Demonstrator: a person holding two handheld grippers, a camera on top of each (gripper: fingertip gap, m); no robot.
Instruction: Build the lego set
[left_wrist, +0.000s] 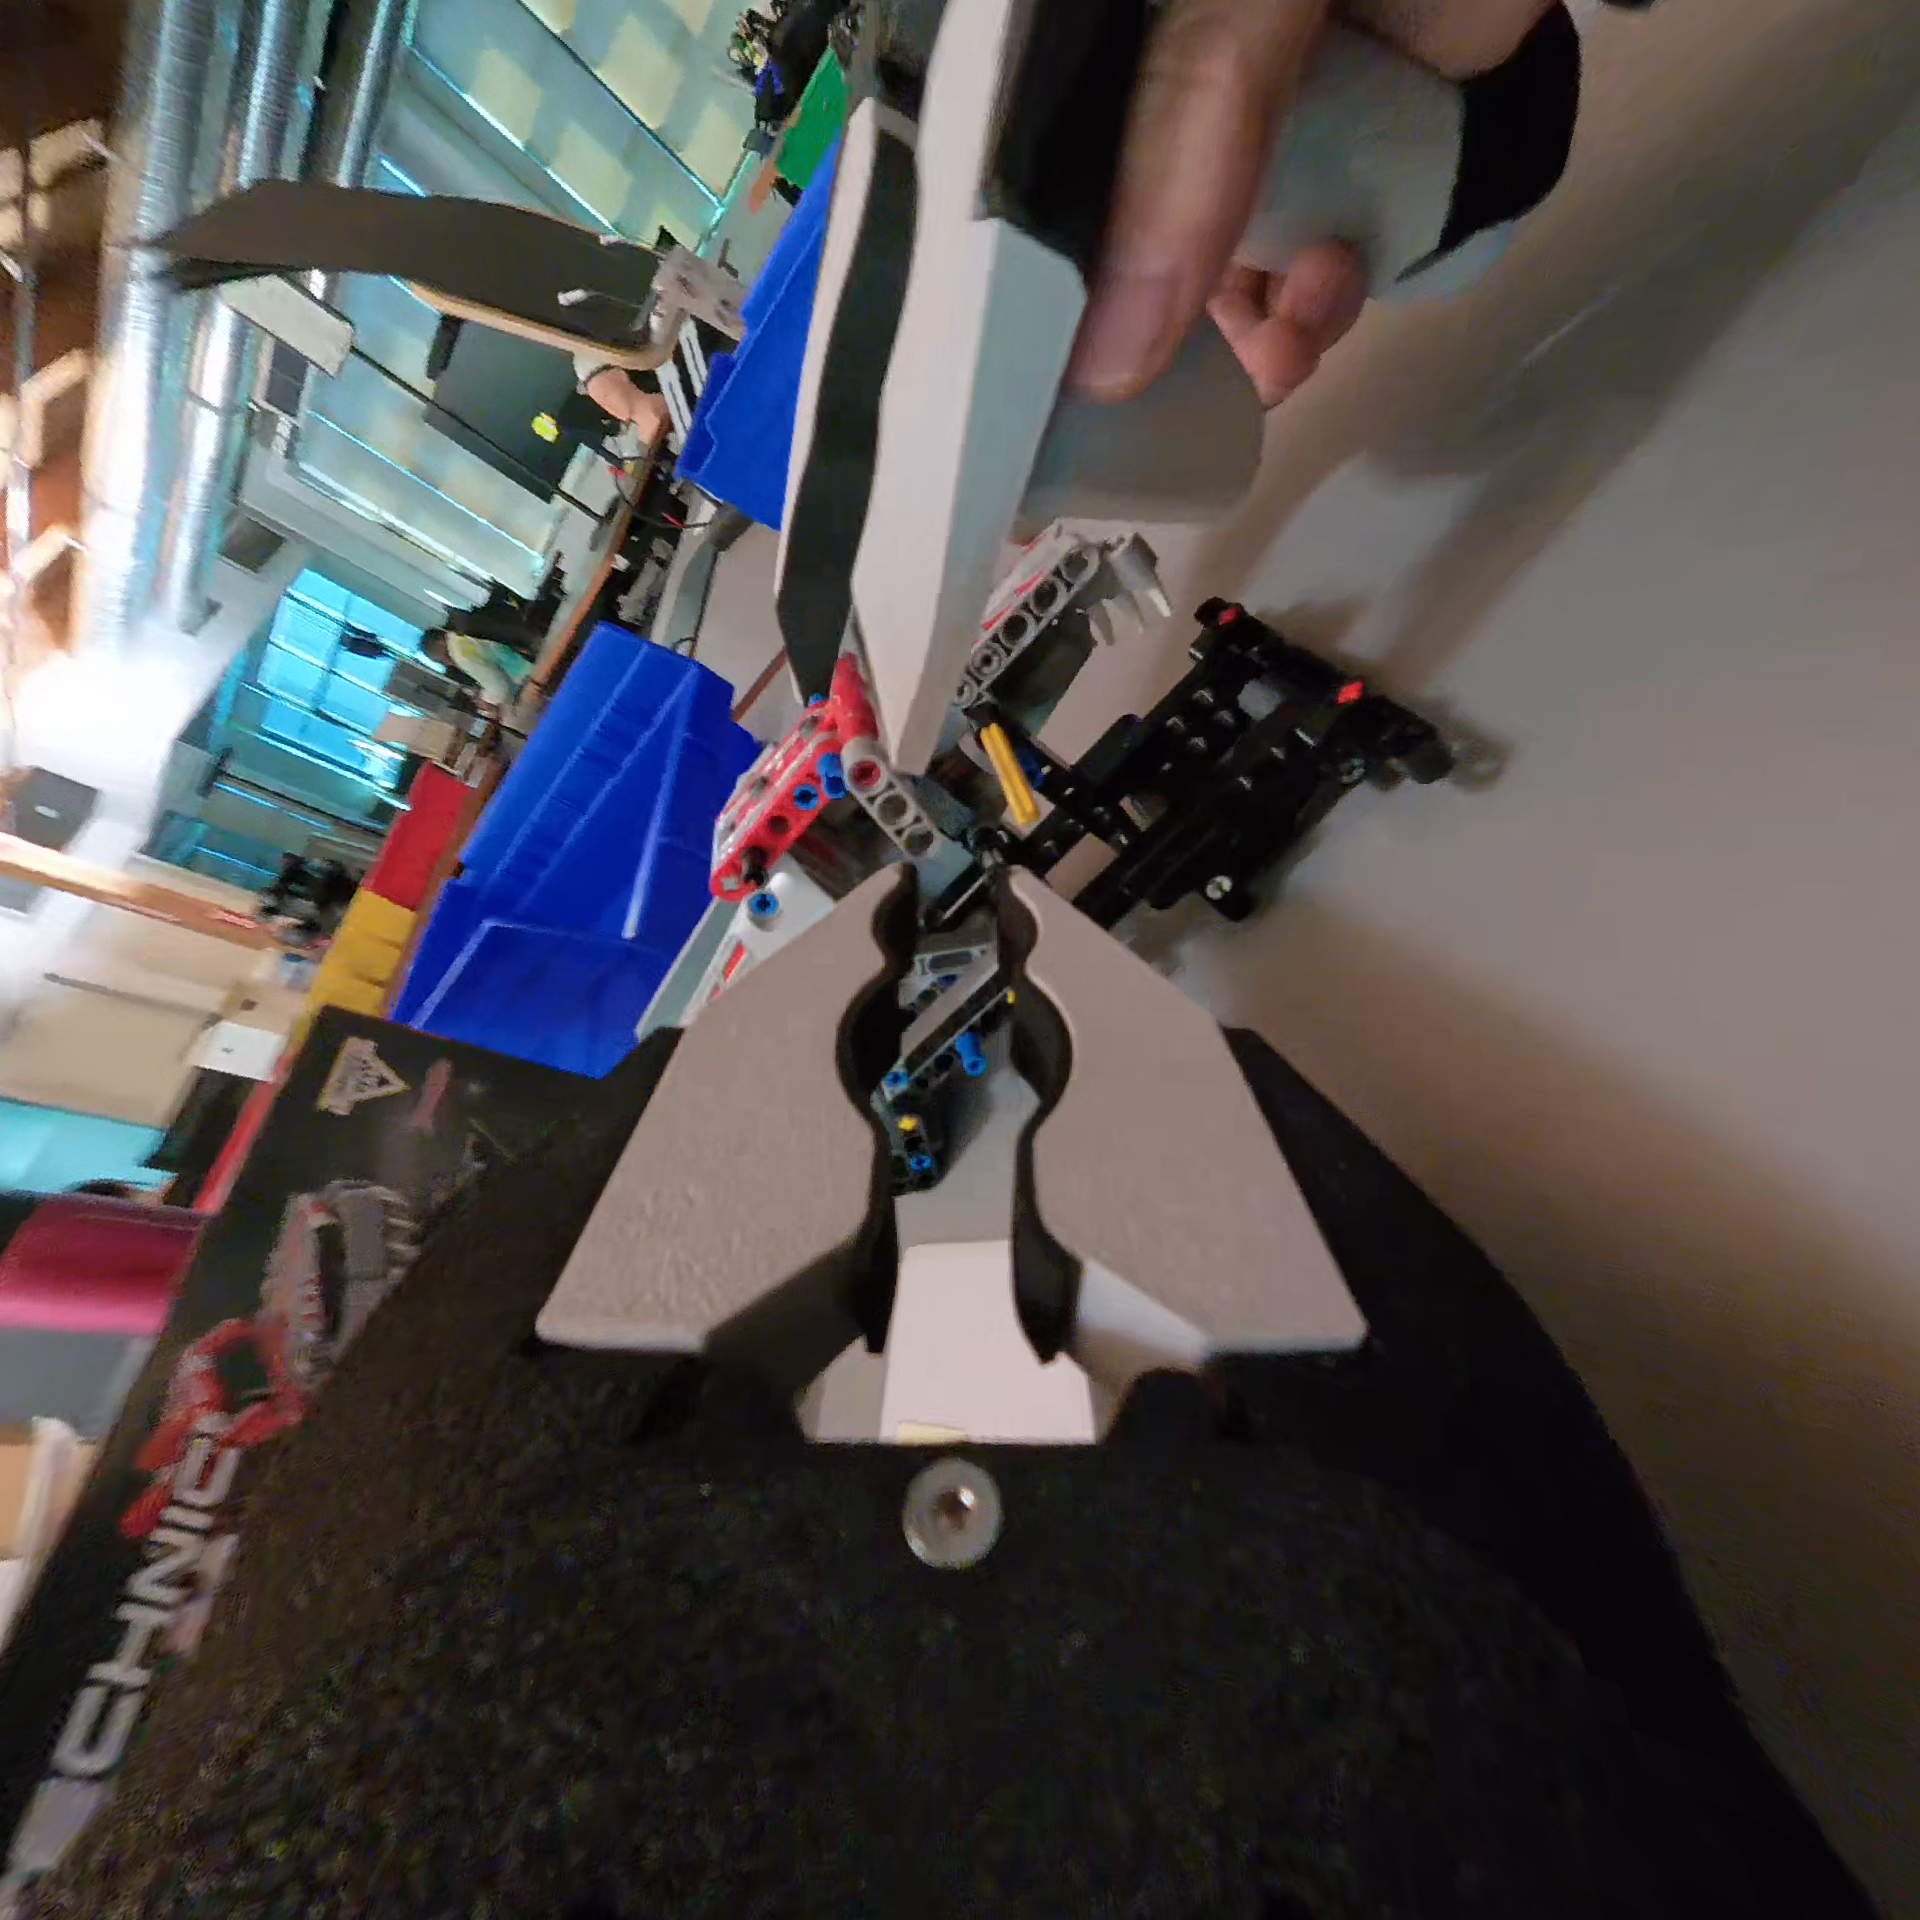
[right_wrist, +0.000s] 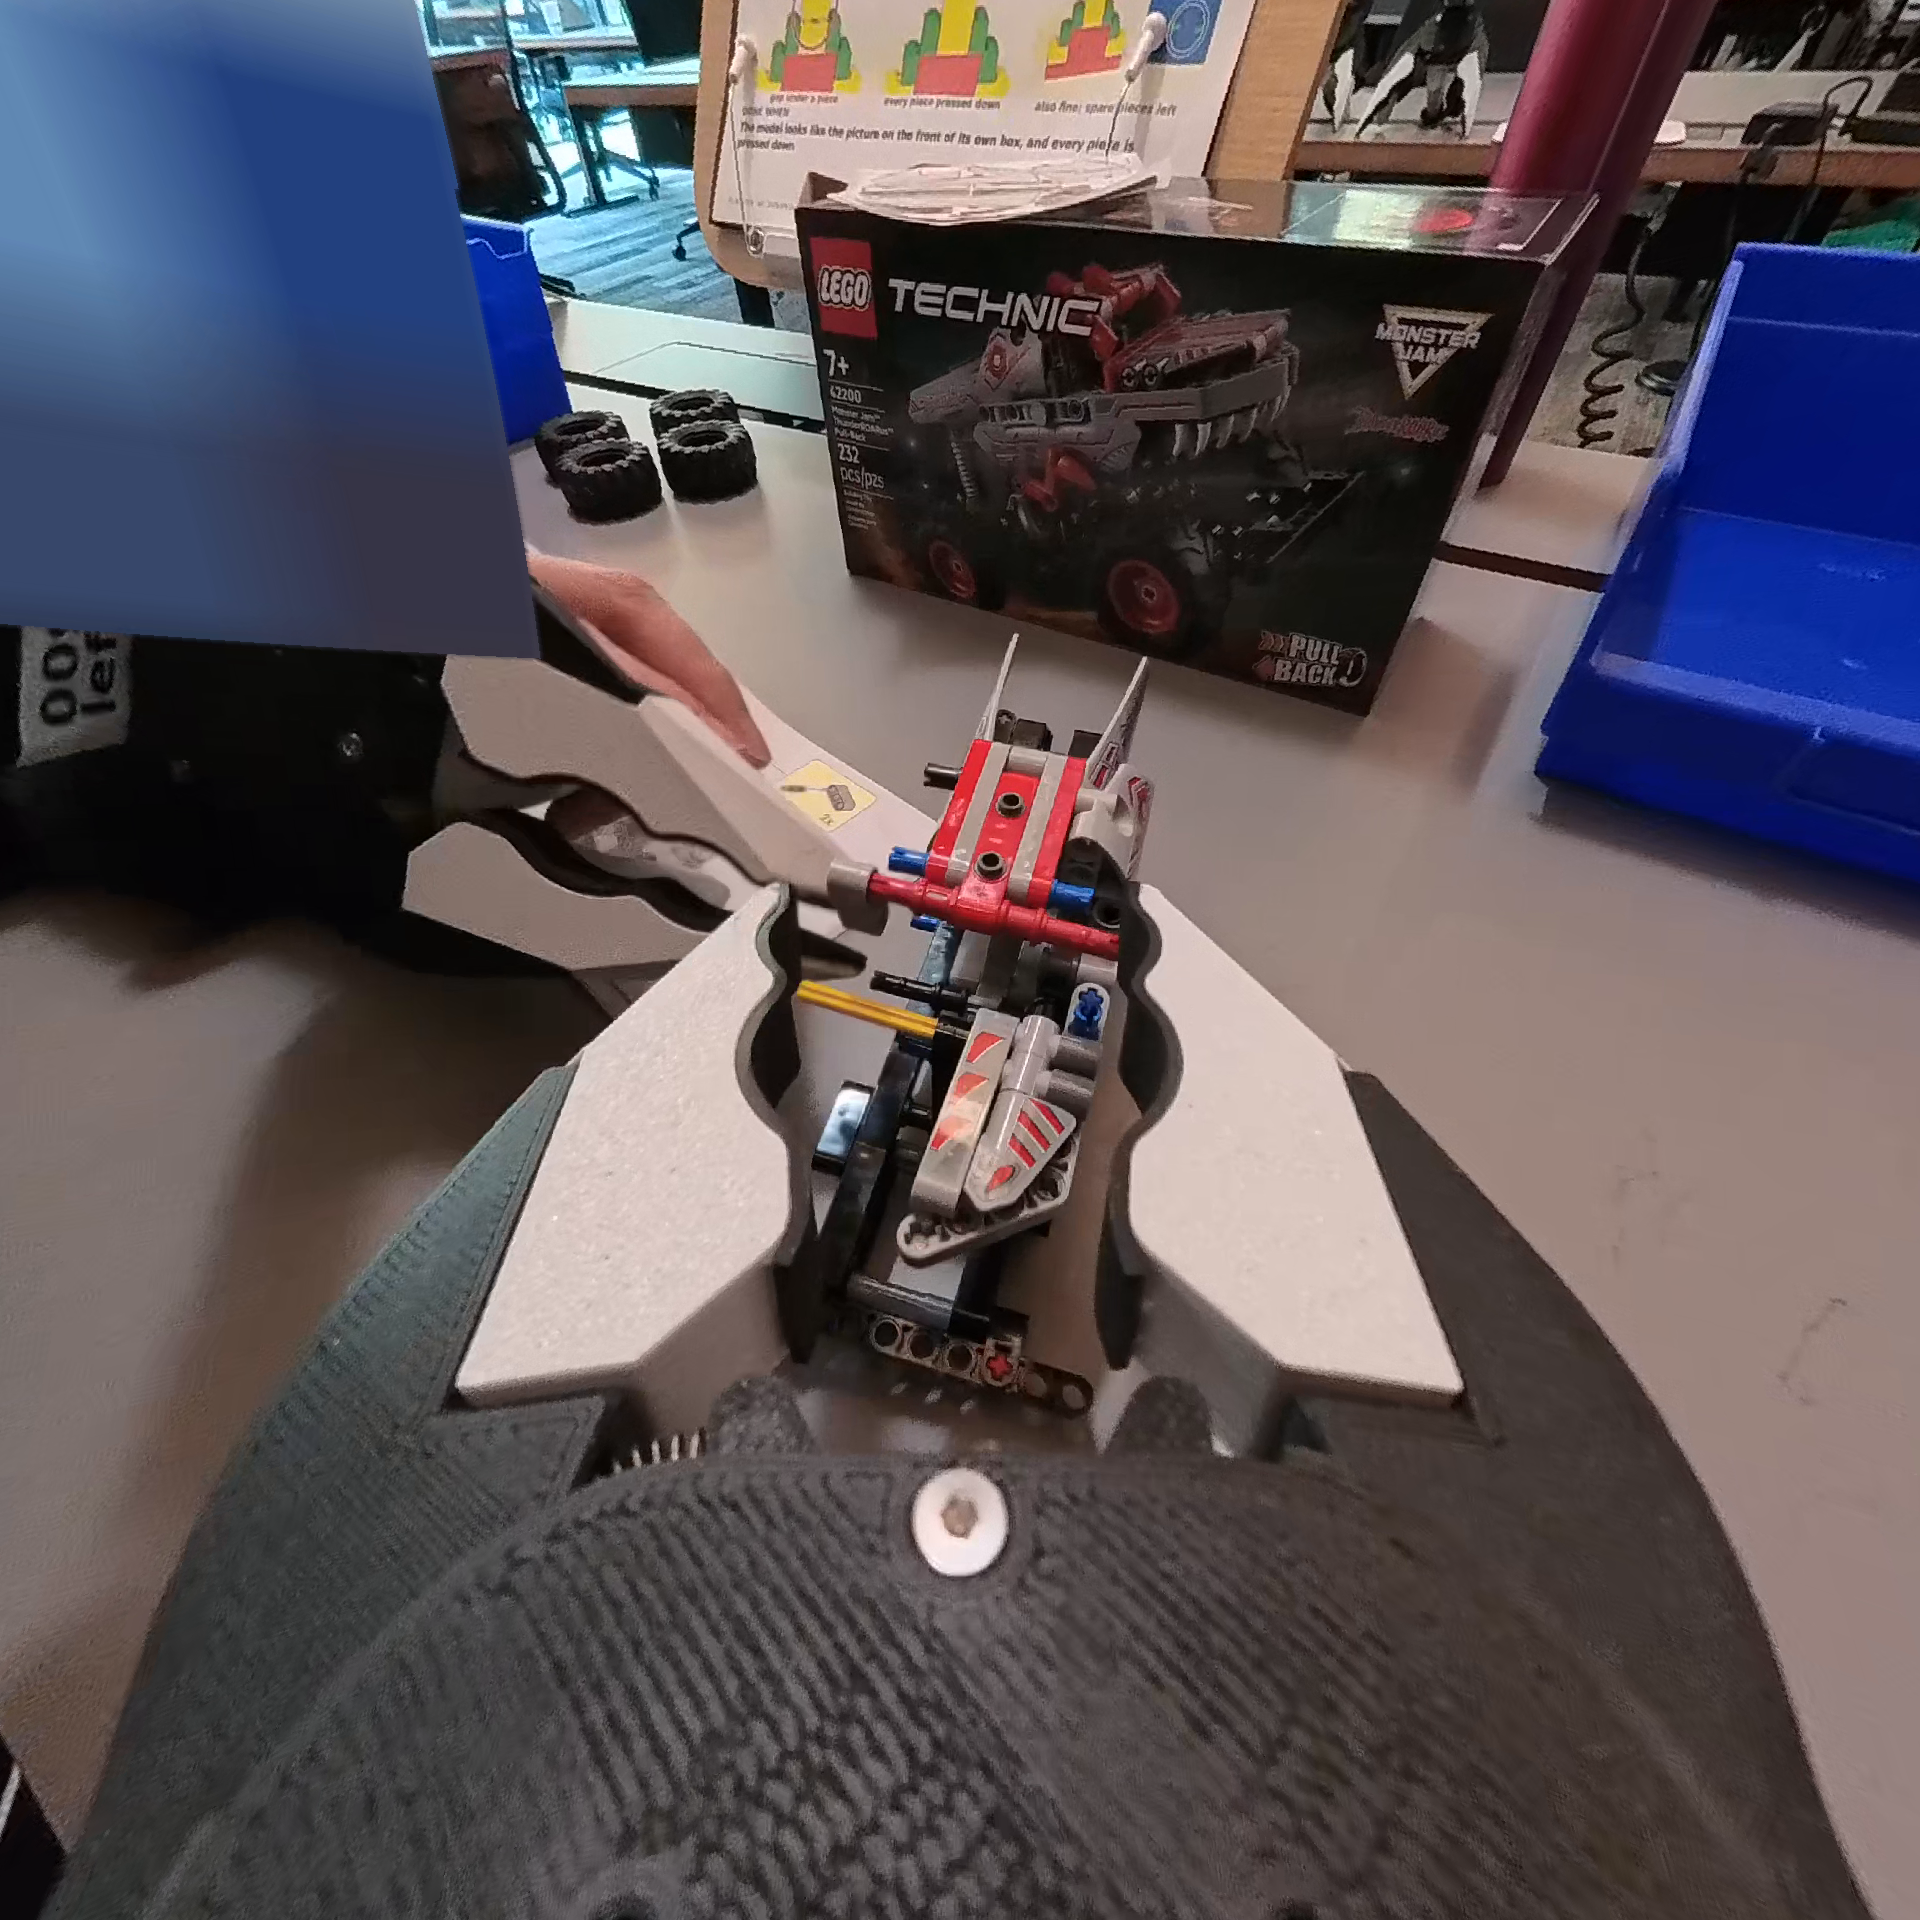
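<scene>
The part-built lego model (right_wrist: 997, 1101), red, grey and black, sits deep between the fingers of my right gripper (right_wrist: 958, 904), with narrow dark gaps beside it. In the left wrist view its black chassis (left_wrist: 1226, 748) rests against the table. My right gripper (left_wrist: 868, 717) reaches down onto it there. A grey beam (right_wrist: 857, 896) sits on the end of a red axle (right_wrist: 997, 920). My left gripper (right_wrist: 800, 883) comes in from the left, one fingertip against that beam. In its own view my left gripper (left_wrist: 961, 883) is slightly parted with nothing between its tips, and the beam (left_wrist: 888, 805) lies just beyond them.
The set's box (right_wrist: 1143, 416) stands behind the model, with several black tyres (right_wrist: 644, 447) to its left. A blue bin (right_wrist: 1766, 623) is at the right, and more blue bins (left_wrist: 582, 862) show in the left wrist view. An instruction booklet (right_wrist: 831, 800) lies under the left gripper. The tips of both grippers are at nearly the same place.
</scene>
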